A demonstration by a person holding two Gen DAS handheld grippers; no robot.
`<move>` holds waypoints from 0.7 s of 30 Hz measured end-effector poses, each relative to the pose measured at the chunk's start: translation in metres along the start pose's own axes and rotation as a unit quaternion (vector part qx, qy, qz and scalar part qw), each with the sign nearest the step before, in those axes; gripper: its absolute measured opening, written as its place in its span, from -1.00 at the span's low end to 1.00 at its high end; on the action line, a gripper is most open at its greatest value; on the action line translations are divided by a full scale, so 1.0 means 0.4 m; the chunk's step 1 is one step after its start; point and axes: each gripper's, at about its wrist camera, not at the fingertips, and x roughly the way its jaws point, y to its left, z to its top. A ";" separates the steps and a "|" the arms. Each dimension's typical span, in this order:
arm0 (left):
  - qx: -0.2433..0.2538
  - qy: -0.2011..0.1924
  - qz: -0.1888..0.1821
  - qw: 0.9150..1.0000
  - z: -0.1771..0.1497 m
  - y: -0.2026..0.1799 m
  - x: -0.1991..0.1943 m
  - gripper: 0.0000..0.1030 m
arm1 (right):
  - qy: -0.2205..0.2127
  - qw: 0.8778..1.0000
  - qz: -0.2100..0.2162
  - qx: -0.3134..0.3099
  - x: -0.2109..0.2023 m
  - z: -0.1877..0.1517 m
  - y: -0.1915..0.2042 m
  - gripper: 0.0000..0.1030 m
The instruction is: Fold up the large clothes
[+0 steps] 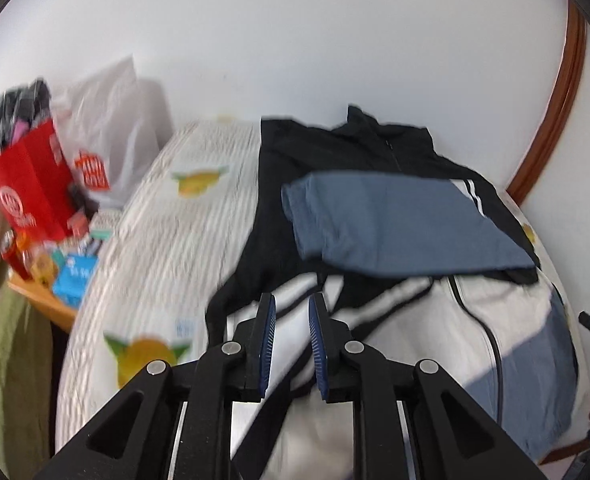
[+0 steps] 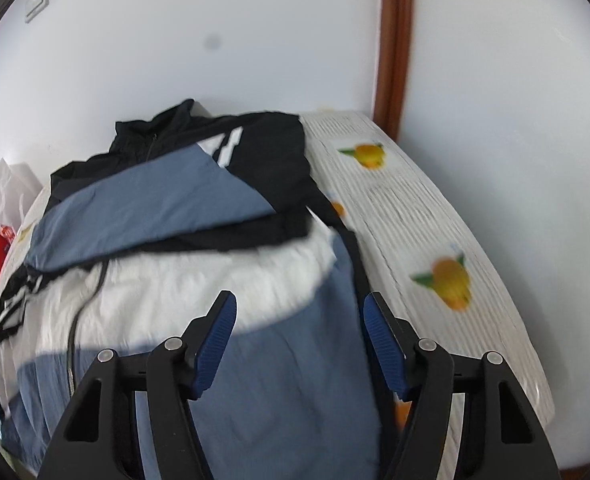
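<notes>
Left wrist view shows the jacket (image 1: 375,184) lying soft and light along the bed (image 1: 167,216); both the left tool (image 1: 292,340) and right tool (image 2: 299,344) are spread, empty; pinch at the hem corners.

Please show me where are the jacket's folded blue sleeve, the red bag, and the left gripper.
blue sleeve (image 1: 395,220), left wrist view, middle of its flat panel.
red bag (image 1: 31,188), left wrist view, front face.
left gripper (image 1: 292,340), left wrist view, between its fingers.
</notes>
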 end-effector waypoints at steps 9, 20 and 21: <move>-0.010 0.015 -0.008 1.000 -0.145 0.055 -0.022 0.27 | 0.038 0.999 -0.008 0.021 0.008 -0.170 -0.101 0.41; -0.014 0.050 -0.013 0.999 -0.286 0.075 -0.001 0.28 | 0.038 0.998 0.006 0.048 0.065 -0.259 -0.123 0.38; -0.011 0.045 -0.015 0.999 -0.294 0.070 -0.006 0.28 | 0.034 0.998 0.010 0.043 0.063 -0.263 -0.116 0.34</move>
